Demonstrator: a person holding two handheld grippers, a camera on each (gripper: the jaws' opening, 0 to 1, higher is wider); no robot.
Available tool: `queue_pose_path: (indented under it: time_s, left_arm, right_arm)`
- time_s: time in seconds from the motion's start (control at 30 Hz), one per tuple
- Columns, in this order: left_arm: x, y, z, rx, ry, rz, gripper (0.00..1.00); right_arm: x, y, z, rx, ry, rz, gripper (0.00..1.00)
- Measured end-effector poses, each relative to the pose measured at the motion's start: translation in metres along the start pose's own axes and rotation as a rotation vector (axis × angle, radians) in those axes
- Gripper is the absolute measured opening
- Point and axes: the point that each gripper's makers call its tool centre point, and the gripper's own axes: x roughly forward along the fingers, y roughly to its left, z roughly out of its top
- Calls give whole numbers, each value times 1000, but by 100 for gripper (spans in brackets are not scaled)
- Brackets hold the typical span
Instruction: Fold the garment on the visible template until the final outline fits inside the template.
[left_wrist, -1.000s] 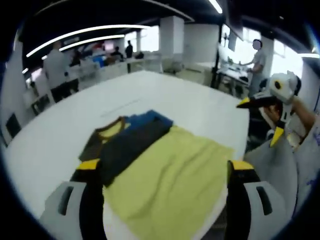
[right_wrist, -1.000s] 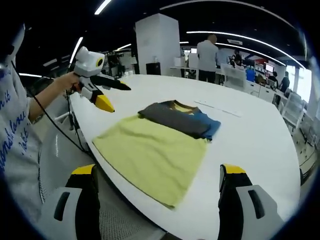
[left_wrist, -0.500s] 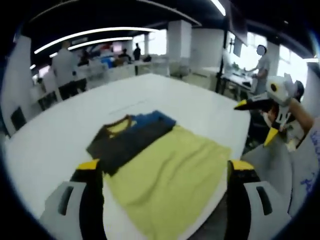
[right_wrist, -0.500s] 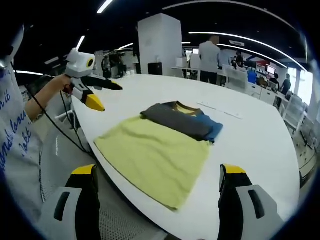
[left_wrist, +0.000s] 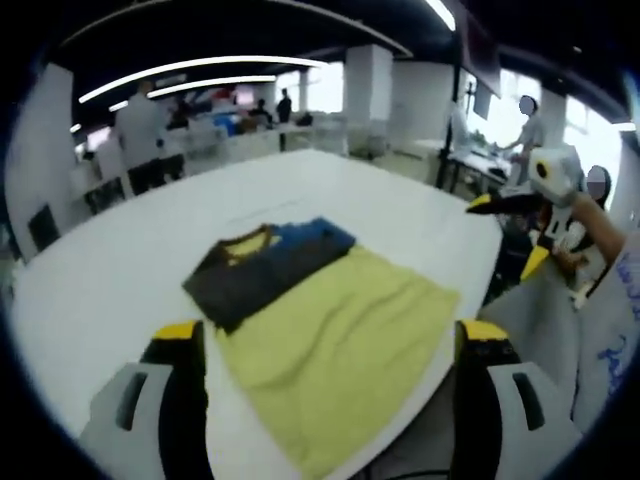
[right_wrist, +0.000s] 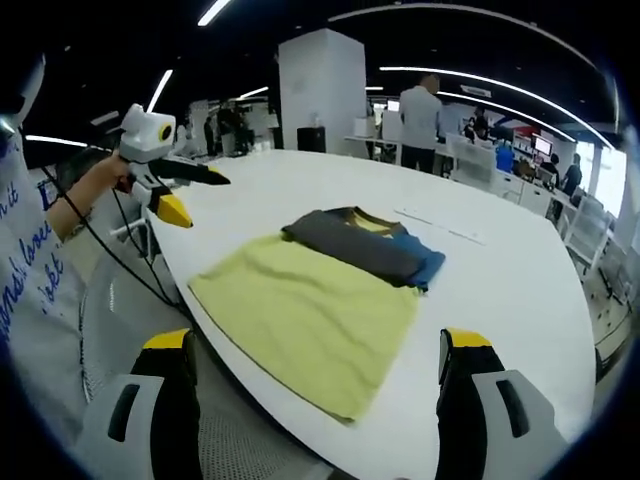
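Broad white counter (right_wrist: 520, 270) in an open office with ceiling light strips. One garment (right_wrist: 315, 305) — yellow body, dark folded top, blue sleeve — flat near the counter's edge. Two claws, left claw (left_wrist: 325, 345) and right claw (right_wrist: 315, 350), both spread wide, empty, above the garment's near hem.

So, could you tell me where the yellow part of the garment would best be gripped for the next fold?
Probably at the near corner of the yellow panel, which lies flat with its edge close to the white table rim. Come in low from the person's side and pinch the hem there; the dark folded part at the far end weighs it down. Both grippers, left gripper and right gripper, are open and apart from it.
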Motion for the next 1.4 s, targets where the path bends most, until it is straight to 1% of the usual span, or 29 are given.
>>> queue_pose_path:
  time_s: [0.17, 0.3, 0.4, 0.63, 0.8, 1.0, 1.27, 1.4]
  left_arm:
    - [-6, -4, -4, 0, 0, 0, 100]
    - [-11, -2, -8, -7, -1, 10, 100]
    - [-14, 0, -12, -33, -6, 17, 100]
    - [-20, -1, -21, -41, 4, 30, 100]
    - [-23, -1, -24, -29, 11, 36, 100]
    - [-25, -2, -24, -38, 4, 33, 100]
    - [-28, 0, -34, -36, 35, 44, 100]
    - [-30, 0, -40, -44, 43, 45, 100]
  right_arm:
    - [-1, 2, 1, -6, -3, 1, 100]
    - [-3, 4, 1, -7, -3, -2, 100]
    - [-3, 5, -1, -8, 2, -3, 100]
    - [-3, 8, -4, -5, 12, -3, 100]
    - [-2, 8, -3, 0, 10, -5, 100]
    - [0, 11, -4, -8, 20, -2, 100]
    - [-1, 10, -7, 5, 22, -3, 100]
    - [1, 11, -11, 5, 36, -7, 100]
